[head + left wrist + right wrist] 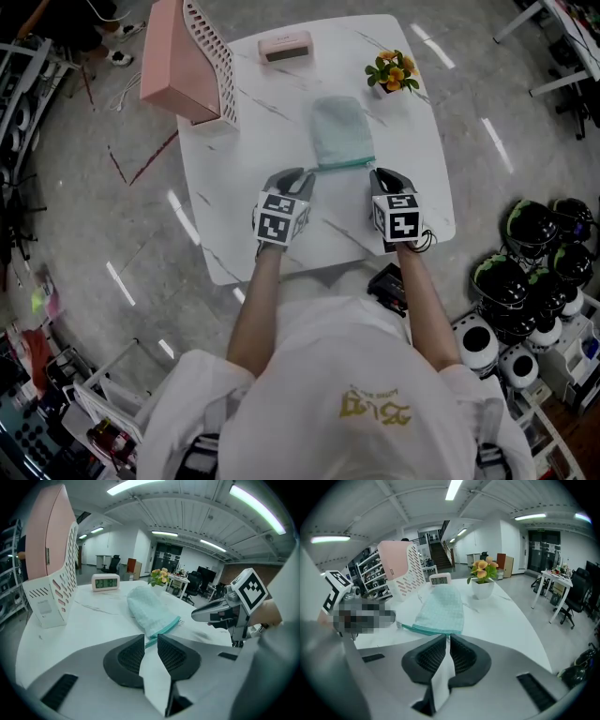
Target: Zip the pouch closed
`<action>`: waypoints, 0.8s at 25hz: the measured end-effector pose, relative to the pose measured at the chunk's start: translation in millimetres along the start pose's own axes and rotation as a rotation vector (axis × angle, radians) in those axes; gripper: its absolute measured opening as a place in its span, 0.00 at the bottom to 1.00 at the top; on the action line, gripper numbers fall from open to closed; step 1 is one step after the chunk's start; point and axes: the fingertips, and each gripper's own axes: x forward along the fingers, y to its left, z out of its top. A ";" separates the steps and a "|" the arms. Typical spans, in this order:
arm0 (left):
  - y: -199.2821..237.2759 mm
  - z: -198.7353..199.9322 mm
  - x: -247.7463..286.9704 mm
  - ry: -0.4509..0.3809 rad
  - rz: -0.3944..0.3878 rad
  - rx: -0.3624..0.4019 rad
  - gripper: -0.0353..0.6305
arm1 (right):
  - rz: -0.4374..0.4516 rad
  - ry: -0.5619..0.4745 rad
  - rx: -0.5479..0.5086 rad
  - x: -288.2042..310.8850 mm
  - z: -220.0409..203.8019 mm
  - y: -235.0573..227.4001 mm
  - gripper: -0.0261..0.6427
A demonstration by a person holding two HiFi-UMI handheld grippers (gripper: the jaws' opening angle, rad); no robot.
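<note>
The pouch [342,131] lies ahead of left tool [300,178] and right tool [384,176] (jaws parted, empty).

Before you: white marble-veined table [412,159] on grey floor [112,234].
Far left corner: tall pink box [173,56] upright, white perforated rack [214,56] touching its right side.
Far edge, middle: small clock [285,46].
Far right corner: potted flowers [393,72].
Centre, nearer you: pale teal pouch [341,131] lying flat, darker zip edge toward you, apart from the rest.

A white, gold-printed shirt [356,375] is worn; left gripper [302,178] and right gripper [382,176] are grey with black jaws.
</note>
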 end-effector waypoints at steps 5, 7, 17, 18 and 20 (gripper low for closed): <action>-9.3 17.3 -26.9 -0.091 0.013 0.006 0.15 | 0.021 -0.070 0.085 -29.7 2.5 7.7 0.06; -13.9 21.3 -38.3 -0.117 0.017 0.020 0.13 | 0.009 -0.109 0.095 -44.2 6.6 10.3 0.06; -59.4 74.6 -87.9 -0.279 -0.022 0.107 0.08 | -0.069 -0.263 0.102 -116.6 31.4 11.0 0.06; -61.9 79.9 -92.6 -0.293 -0.023 0.108 0.08 | -0.079 -0.275 0.102 -122.6 33.4 10.9 0.06; -64.4 87.9 -99.8 -0.319 -0.024 0.100 0.08 | -0.097 -0.289 0.088 -130.4 36.6 12.3 0.06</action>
